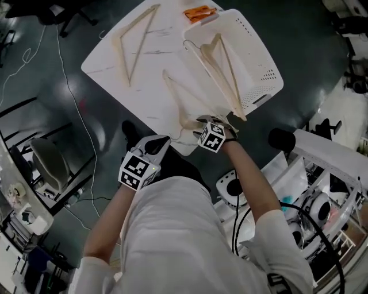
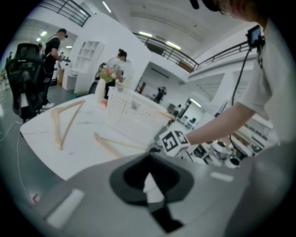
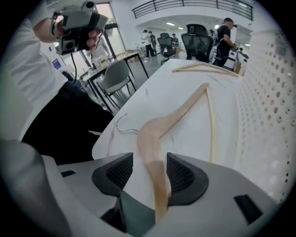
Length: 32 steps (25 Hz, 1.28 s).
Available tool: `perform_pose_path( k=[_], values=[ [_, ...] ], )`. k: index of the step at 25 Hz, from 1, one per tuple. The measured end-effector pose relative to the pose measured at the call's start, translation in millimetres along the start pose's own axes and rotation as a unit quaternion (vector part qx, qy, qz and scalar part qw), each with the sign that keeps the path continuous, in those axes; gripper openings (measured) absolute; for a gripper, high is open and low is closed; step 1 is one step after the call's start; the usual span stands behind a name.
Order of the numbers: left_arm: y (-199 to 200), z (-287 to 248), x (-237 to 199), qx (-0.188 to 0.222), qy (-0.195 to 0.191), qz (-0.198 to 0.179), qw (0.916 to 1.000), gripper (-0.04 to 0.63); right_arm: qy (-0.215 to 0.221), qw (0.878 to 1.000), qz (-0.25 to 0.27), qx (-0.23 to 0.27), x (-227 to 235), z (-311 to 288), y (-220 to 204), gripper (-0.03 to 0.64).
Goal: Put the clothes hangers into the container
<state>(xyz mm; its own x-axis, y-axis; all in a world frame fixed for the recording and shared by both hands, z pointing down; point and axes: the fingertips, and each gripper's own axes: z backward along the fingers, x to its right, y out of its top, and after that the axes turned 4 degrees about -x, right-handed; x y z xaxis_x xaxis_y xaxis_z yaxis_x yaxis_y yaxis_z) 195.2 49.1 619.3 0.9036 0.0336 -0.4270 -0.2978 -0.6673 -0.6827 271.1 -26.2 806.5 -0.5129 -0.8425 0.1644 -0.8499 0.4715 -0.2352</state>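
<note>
The near hanger (image 3: 157, 134) lies flat on the white surface (image 1: 149, 86), close to the edge nearest the person and just beside the container's wall. Its wire hook points toward that edge. One wooden arm of it runs straight between the jaws of the right gripper (image 3: 149, 169), which points steeply down over it. The jaws stand wide, one pad on each side of the arm, and they do not appear to be pressing on it. So this hanger looks bracketed for a pick but not yet gripped or lifted.

A second hanger (image 1: 221, 66) already leans inside the white perforated container (image 1: 261, 74), with one end poking over the rim. The far hanger (image 1: 133, 46) rests untouched on the surface, well apart from the container.

By that count, one hanger is in and two are left, the near one being the step in hand.

The left gripper (image 2: 149, 178) hangs off the surface edge in front of the person, its jaws drawn together with nothing between them. An orange item (image 1: 198, 12) sits by the container's far side, too small to identify.
</note>
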Motion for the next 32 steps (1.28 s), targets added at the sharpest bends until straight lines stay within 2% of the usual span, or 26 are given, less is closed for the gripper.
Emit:
perform_pose_path(
  k=[3,8,10,12,19,23,26,32],
  values=[
    [-4.1,4.5,-9.9,0.006,0.013,0.021,0.9997,0.002,0.001,0.999,0.033,-0.019,1.9,-11.3,-3.1,0.201],
    [-8.0,6.9,-21.5,0.012,0.029,0.042,0.9986,0.002,-0.019,0.998,0.065,-0.009,6.2,-12.2,-4.6,0.196],
    [-7.7,6.0,-25.7,0.014,0.032,0.049,0.9982,0.002,-0.031,0.996,0.080,-0.004,5.9,-12.3,-5.1,0.152],
    [-7.6,5.0,-29.2,0.015,0.035,0.053,0.9979,0.002,-0.034,0.996,0.085,0.000,5.8,-13.0,-4.3,0.143],
    [-4.3,13.1,-34.4,0.022,0.045,0.055,0.9972,0.002,0.020,0.998,0.029,0.046,-7.2,-0.9,17.5,0.135],
    [-0.1,29.6,-47.6,0.032,0.065,0.056,0.9958,0.002,0.033,0.996,0.014,0.076,-15.0,11.0,38.4,0.133],
    [3.9,43.5,-58.1,0.040,0.080,0.056,0.9944,0.002,0.041,0.994,0.004,0.098,-20.3,22.8,52.0,0.133],
    [9.9,71.0,-75.9,0.053,0.104,0.049,0.9919,0.002,0.079,0.984,-0.049,0.149,-29.4,43.3,76.8,0.132]
  ],
)
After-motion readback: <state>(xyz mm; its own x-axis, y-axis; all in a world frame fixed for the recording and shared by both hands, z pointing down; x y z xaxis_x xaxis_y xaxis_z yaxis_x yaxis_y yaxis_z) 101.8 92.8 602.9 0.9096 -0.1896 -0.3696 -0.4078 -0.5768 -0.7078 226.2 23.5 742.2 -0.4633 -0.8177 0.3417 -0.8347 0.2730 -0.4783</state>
